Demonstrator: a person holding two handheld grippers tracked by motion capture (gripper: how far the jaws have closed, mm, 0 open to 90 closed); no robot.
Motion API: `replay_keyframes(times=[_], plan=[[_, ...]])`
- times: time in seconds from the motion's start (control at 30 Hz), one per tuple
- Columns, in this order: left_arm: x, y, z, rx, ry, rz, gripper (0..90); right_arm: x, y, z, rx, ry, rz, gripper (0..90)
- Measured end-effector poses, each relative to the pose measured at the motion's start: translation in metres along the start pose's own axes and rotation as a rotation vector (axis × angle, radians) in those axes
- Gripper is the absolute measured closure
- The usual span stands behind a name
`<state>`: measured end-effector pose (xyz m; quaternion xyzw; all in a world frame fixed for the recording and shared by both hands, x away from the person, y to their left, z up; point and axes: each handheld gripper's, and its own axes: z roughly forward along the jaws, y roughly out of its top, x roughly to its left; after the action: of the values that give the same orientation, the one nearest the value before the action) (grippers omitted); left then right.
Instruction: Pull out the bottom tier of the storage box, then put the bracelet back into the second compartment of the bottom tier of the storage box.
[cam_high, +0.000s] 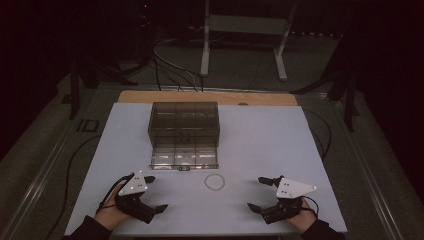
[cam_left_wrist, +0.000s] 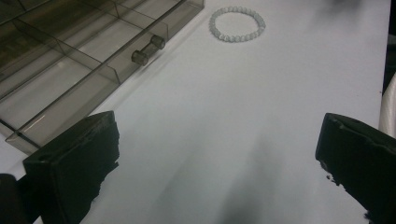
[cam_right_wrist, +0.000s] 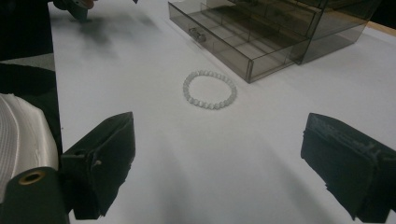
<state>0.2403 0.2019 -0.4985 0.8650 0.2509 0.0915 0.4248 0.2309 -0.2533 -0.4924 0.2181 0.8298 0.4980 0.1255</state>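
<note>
The bracelet (cam_high: 214, 181) lies flat on the white counter (cam_high: 270, 145), between the two tools and a little farther from the person than either. It sits just in front of the open bottom drawer (cam_high: 184, 159) of the smoky clear plastic drawer box (cam_high: 184, 125), near the drawer's right end and apart from its front wall.

From the right tool (cam_high: 262, 193) the bracelet lies to the left and slightly far; from the left tool (cam_high: 153, 193) it lies to the right and slightly far. The two gaps look close to equal in the high view, so I cannot call one hand clearly nearer. In the right gripper view the bracelet (cam_right_wrist: 209, 89) sits almost dead ahead between the jaws, while in the left gripper view it (cam_left_wrist: 237, 24) is off toward the upper right, so the right tool seems better lined up for a reach.

Both tools are spread wide and hold nothing.

The bracelet is a closed ring of small, pale, whitish-grey round beads, lying as a near circle with no long axis, so a pinch across one side of the ring would probably serve.
</note>
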Motion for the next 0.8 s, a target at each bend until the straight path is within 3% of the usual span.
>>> replay_keyframes(times=[0.5,0.8], plan=[[0.000,0.004,0.001,-0.014,-0.046,0.007,0.0,0.000,0.000,0.000,-0.001,0.000,0.000,9.8],[-0.007,0.022,-0.007,-0.061,-0.059,0.024,0.0,0.000,0.001,0.000,-0.003,-0.001,0.000,9.9]])
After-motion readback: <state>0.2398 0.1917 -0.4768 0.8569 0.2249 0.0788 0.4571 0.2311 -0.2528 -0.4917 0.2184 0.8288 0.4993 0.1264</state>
